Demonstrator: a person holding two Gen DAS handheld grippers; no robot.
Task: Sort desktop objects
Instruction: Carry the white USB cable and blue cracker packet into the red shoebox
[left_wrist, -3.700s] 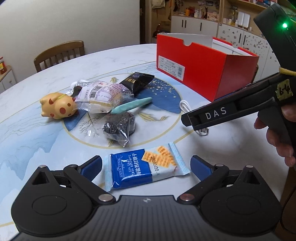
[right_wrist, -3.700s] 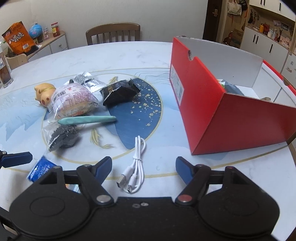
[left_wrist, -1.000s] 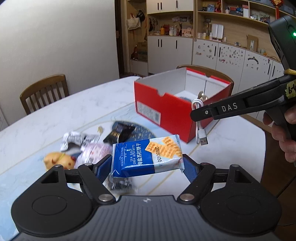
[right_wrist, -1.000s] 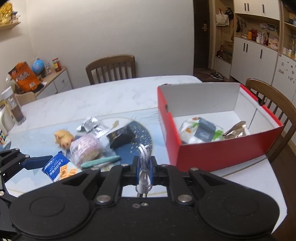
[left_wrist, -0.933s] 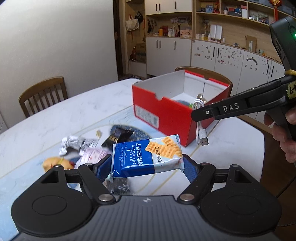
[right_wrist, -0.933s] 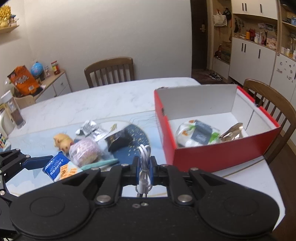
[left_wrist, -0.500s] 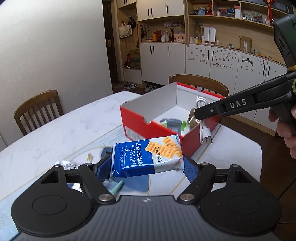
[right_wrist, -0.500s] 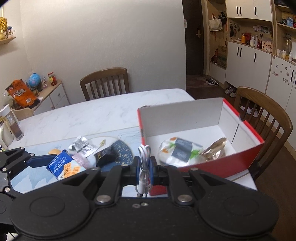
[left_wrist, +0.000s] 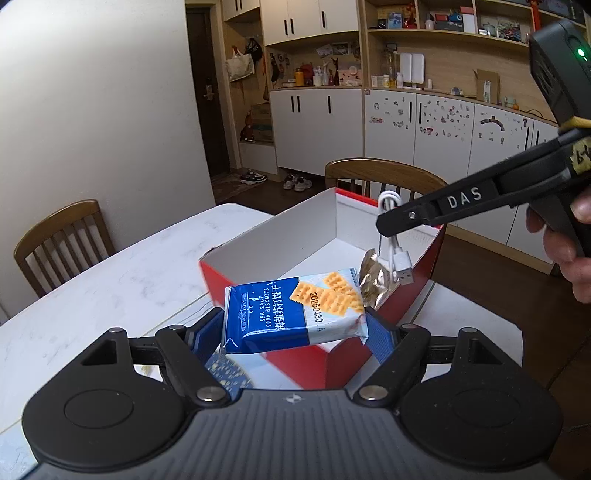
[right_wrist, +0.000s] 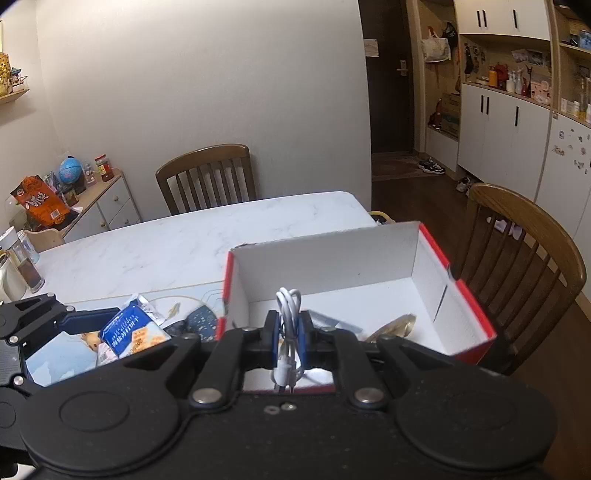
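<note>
My left gripper is shut on a blue and white soda biscuit packet, held in the air over the near corner of the red shoebox. In the right wrist view the same packet hangs at the left, short of the box wall. My right gripper is shut on a coiled white USB cable, above the near edge of the red shoebox. From the left wrist view the cable dangles over the box interior. A gold foil packet lies inside.
The white marble table carries leftover snack packets on a blue patterned mat left of the box. Wooden chairs stand at the far side and right. A hand holds the right gripper's handle.
Both grippers rose and travelled toward the shoebox with their loads. The box now lies close below them, and the table clutter has slipped out of the left wrist view.
</note>
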